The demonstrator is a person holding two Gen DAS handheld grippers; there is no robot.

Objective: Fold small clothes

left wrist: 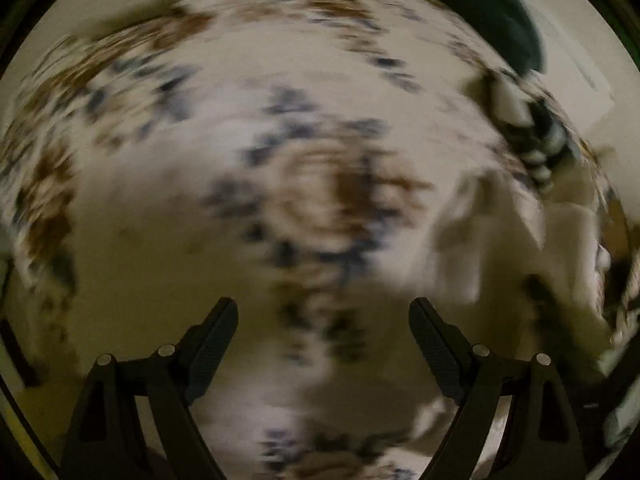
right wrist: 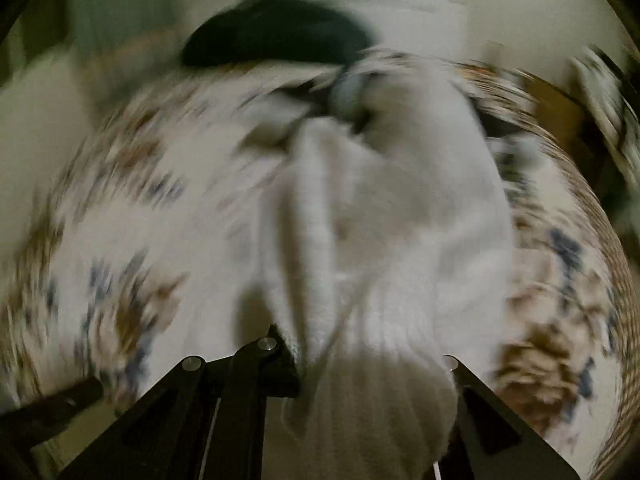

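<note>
Both views are motion-blurred. My right gripper [right wrist: 340, 360] is shut on a white ribbed sock [right wrist: 392, 216], which drapes over its fingers and stretches forward across a floral bedspread [right wrist: 132, 216]. My left gripper [left wrist: 323, 320] is open and empty, its jaws spread wide above the same floral spread [left wrist: 312, 200]. A pale cloth, likely the white sock [left wrist: 492, 236], lies to the right in the left wrist view. A striped dark-and-white garment [left wrist: 540, 148] lies further right.
A dark green pillow or cushion lies at the far side of the bed in the right wrist view [right wrist: 276, 32] and at the upper right in the left wrist view [left wrist: 480, 4]. More crumpled clothes [right wrist: 280, 116] sit beyond the sock.
</note>
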